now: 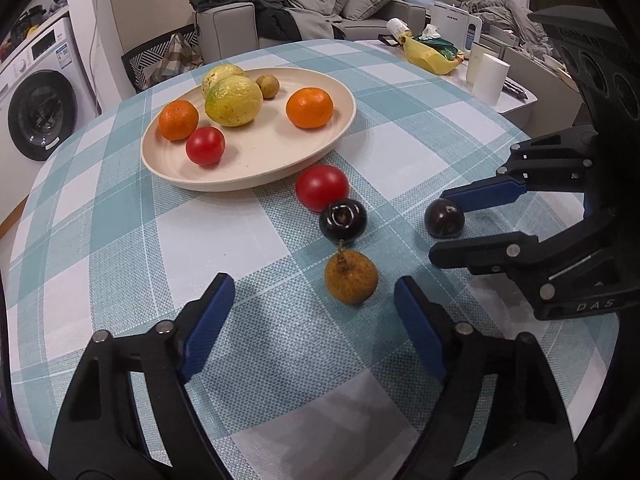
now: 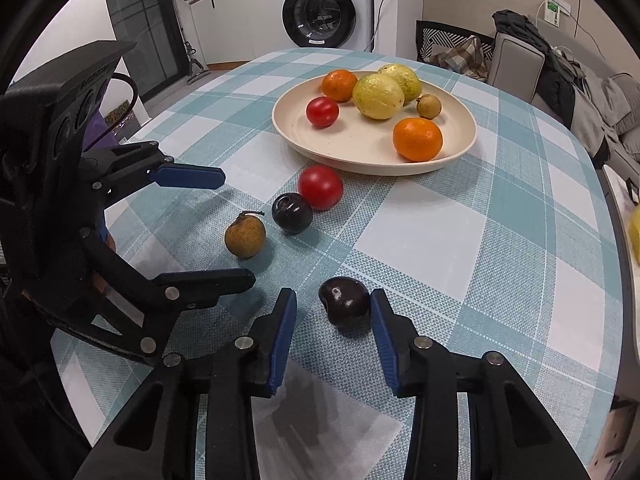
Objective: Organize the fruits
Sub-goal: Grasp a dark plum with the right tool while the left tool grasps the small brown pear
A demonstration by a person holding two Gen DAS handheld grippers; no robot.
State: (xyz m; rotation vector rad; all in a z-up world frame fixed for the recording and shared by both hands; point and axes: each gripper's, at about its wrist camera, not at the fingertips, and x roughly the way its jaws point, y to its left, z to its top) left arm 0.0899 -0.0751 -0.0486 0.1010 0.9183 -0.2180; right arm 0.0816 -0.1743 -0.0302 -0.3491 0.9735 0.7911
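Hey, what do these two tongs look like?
Both tongs, left and right, are matte black linkage frames with silver rivets and long flat fingers faced in ribbed blue pads. The right body bears pale lettering and round holes. No cables or sleeves show.

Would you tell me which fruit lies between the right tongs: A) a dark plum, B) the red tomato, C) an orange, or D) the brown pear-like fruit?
A: a dark plum sits between the right tongs, on the tablecloth.

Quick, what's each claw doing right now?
Left claw: open, holding nothing.
Right claw: open around the dark plum, one pad touching, not gripping yet.
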